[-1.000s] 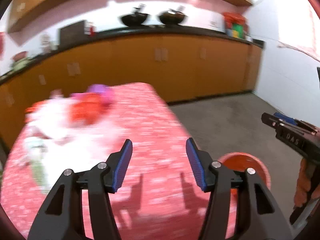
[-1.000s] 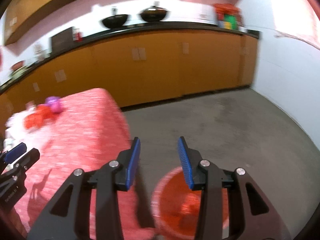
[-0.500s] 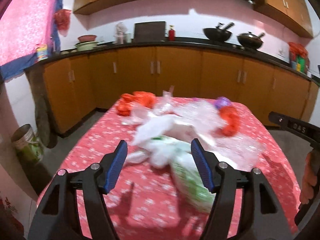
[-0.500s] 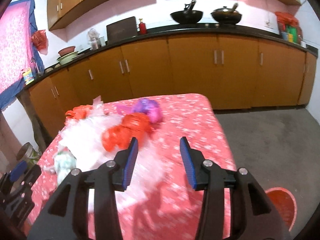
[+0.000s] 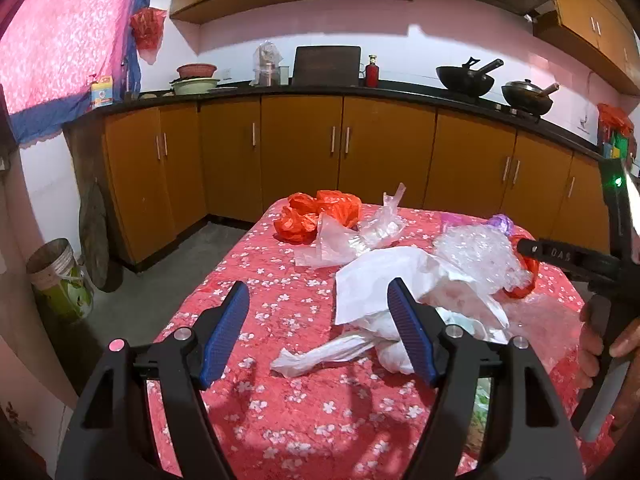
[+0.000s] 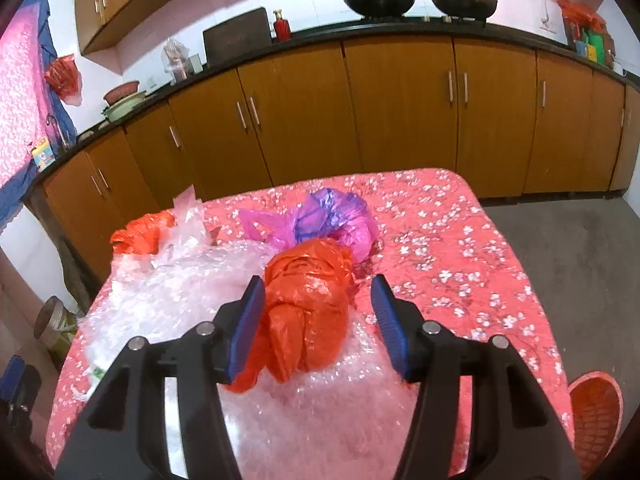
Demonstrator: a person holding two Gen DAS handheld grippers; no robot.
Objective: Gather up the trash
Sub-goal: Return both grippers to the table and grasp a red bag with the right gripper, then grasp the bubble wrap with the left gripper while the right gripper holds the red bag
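Trash covers most of the worktop [image 6: 500, 240]: an orange bag [image 6: 308, 304] at the centre of the right wrist view, lying on clear bubble wrap [image 6: 192, 300], a purple and pink bag [image 6: 336, 216] just above it, and another orange bag [image 5: 316, 214] with clear film at the far edge in the left wrist view. White crumpled plastic [image 5: 384, 284] sprawls at centre right there. An orange basket [image 6: 596, 412] stands on the floor at lower right of the right wrist view. Judging by how much lies uncollected, most of the work is left.

The right claw [image 6: 318, 320] is spreading wider, the orange bag between its pads but not pinched. The left claw [image 5: 320, 332] is also opening, holding nothing, with a twisted white strip low between its fingers.
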